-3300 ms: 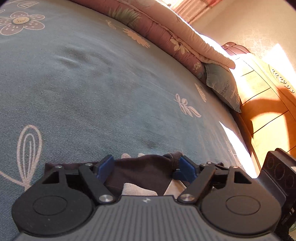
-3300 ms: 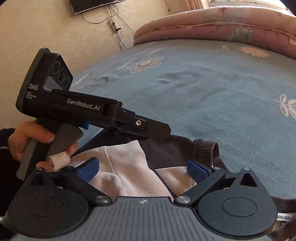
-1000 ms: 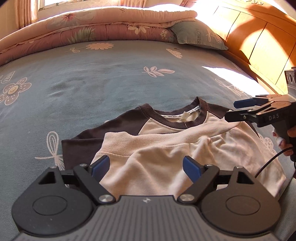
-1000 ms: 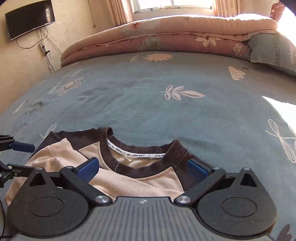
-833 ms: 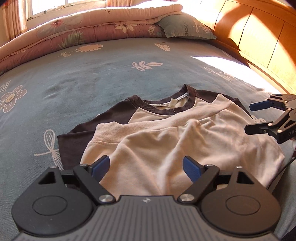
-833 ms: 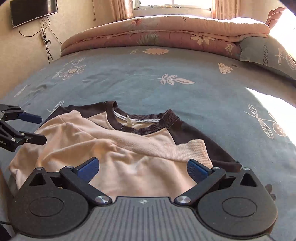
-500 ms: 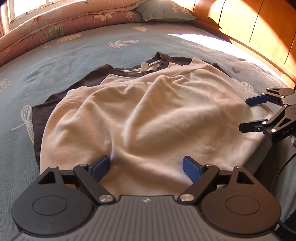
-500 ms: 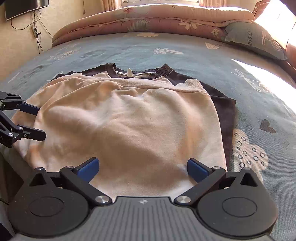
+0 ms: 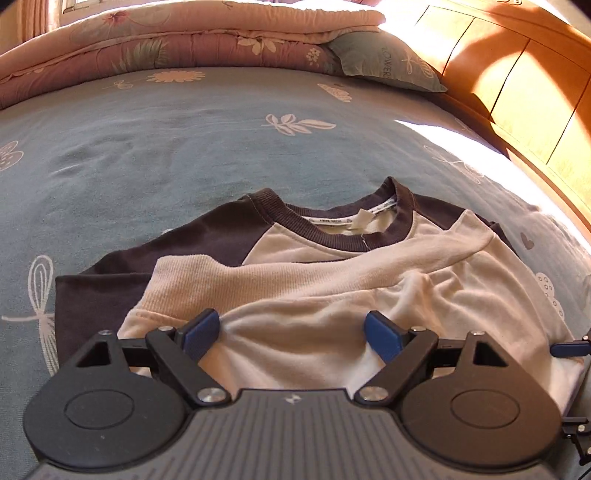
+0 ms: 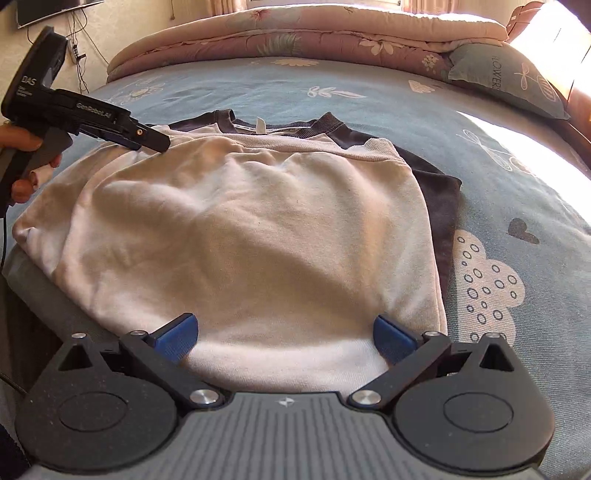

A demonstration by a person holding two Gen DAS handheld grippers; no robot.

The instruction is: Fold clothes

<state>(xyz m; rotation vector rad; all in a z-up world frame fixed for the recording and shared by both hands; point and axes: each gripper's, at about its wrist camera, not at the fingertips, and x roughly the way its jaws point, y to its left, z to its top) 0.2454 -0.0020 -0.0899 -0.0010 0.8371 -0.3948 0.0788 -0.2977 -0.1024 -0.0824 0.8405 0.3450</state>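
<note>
On the bed (image 10: 517, 206), folded sweatshirt (image 10: 258, 229) points collar (image 9: 332, 236) toward pillows; both jaws wide, empty.

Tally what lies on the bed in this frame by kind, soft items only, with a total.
Shirts: 1, the cream and dark brown shirt
Quilts: 1, the folded pink floral quilt
Pillows: 1, the grey-green pillow
Total: 3, all on the blue bedsheet

Bedroom: bed (image 9: 184, 147), quilt (image 9: 184, 40), pillow (image 9: 388, 62)
</note>
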